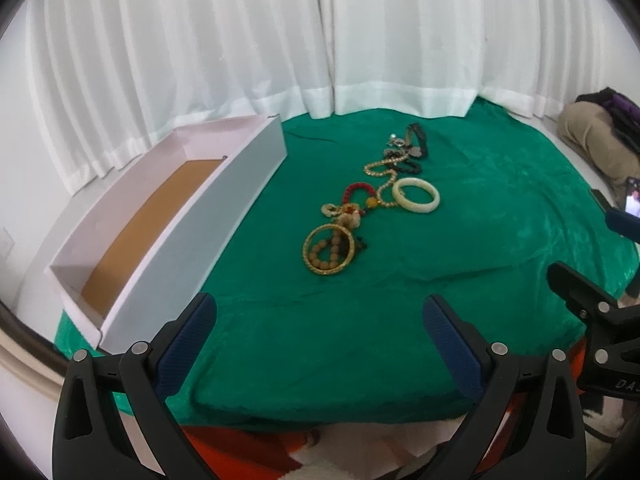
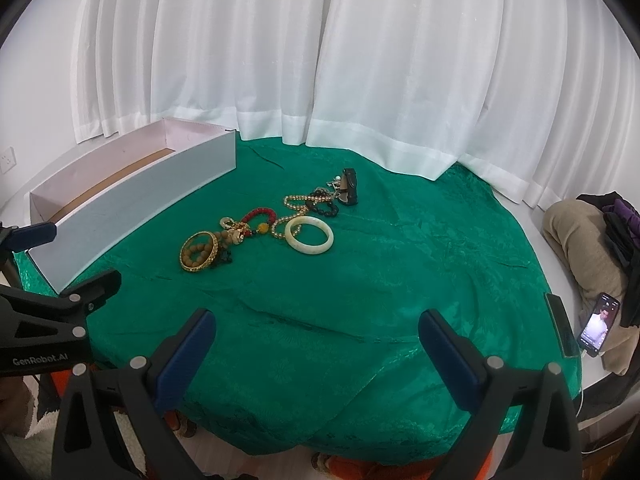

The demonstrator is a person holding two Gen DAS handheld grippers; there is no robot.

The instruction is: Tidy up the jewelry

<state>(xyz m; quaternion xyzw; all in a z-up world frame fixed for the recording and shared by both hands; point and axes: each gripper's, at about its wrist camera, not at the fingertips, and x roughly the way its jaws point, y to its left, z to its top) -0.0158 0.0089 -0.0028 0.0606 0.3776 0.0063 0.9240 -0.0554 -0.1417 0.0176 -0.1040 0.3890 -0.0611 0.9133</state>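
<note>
A heap of jewelry lies mid-table on the green cloth (image 1: 460, 280): a gold bangle (image 1: 329, 249) (image 2: 199, 250) around wooden beads, a white jade bangle (image 1: 416, 195) (image 2: 309, 238), a red bead bracelet (image 1: 359, 190) (image 2: 260, 214), a pearl strand (image 1: 378, 168) and dark pieces (image 2: 347, 187) at the far end. A long white box (image 1: 192, 216) (image 2: 132, 208) with a brown floor stands open at the left. My left gripper (image 1: 320, 332) is open and empty, near the table's front edge. My right gripper (image 2: 318, 340) is open and empty, also short of the jewelry.
White curtains (image 1: 320, 40) hang behind the table. A lit phone (image 2: 600, 324) and a dark case (image 2: 562, 326) lie at the right edge beside a beige cushion (image 2: 580, 240) with dark clothes. The left gripper's body (image 2: 52, 320) shows at lower left in the right wrist view.
</note>
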